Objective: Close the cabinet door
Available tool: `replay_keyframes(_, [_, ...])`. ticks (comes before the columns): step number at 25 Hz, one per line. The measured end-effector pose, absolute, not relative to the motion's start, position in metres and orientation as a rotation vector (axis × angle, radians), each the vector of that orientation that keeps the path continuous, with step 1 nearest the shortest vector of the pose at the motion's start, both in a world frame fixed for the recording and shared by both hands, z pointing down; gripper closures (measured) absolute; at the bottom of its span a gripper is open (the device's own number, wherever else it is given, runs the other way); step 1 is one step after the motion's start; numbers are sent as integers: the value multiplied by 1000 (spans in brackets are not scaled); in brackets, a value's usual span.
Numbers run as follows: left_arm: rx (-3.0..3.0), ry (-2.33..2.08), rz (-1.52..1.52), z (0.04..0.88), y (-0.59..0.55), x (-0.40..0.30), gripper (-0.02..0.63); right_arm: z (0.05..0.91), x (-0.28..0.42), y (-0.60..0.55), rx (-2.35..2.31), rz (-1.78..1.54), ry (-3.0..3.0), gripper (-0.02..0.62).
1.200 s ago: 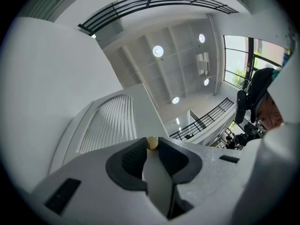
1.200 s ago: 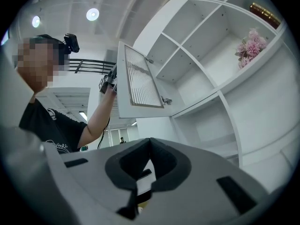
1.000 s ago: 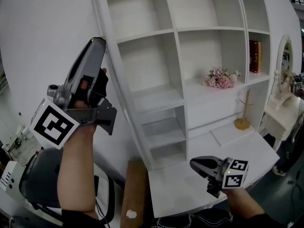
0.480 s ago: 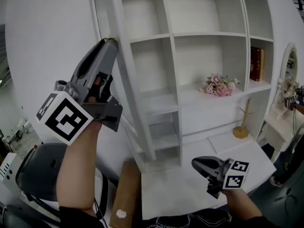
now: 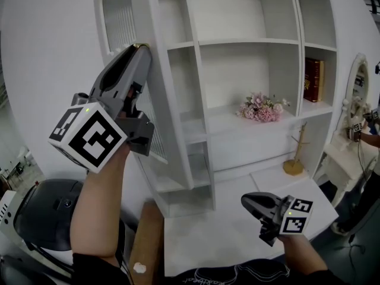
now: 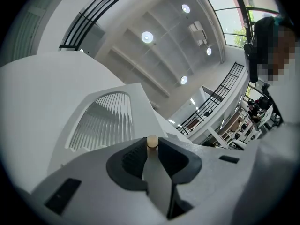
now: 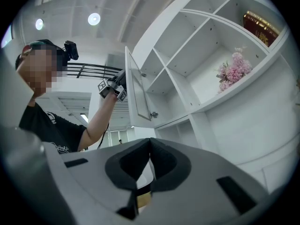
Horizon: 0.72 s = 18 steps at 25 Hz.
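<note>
The white cabinet door (image 5: 169,100) with a ribbed glass panel (image 5: 119,19) stands partly open at the left of the shelf unit. My left gripper (image 5: 141,47) is raised against the door's free edge and shut on it. In the left gripper view the door's edge runs between the pads, and a small round knob (image 6: 152,142) sits at the fingertips. The right gripper view shows the door (image 7: 136,95) edge-on with the left gripper's marker cube (image 7: 112,86) beside it. My right gripper (image 5: 244,200) hovers low over the white desk top (image 5: 237,242), away from the door, shut and holding nothing.
Open shelves hold pink flowers (image 5: 259,107) and a red book (image 5: 313,79). A gold stand (image 5: 293,159) sits on the desk. A wooden board (image 5: 142,242) and a dark chair (image 5: 41,218) lie below the door at the left. Another white piece of furniture (image 5: 350,141) stands at the far right.
The door has swung to the right, toward the shelf unit, with my left gripper moving along on its edge. My right gripper sits at nearly the same spot in the head view.
</note>
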State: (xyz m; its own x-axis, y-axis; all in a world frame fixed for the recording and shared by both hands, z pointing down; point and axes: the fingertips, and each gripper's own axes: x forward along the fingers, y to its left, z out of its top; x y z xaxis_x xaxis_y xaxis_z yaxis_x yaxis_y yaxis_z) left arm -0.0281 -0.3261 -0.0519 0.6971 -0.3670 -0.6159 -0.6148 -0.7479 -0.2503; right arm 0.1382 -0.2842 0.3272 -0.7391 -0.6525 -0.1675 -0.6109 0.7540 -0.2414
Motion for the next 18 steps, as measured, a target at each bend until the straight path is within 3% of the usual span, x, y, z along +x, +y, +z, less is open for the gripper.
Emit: replay_keyframes(18, [-2312,971,614,-51,-380,37,531,324,206,-288,-1020,-212,2715,592])
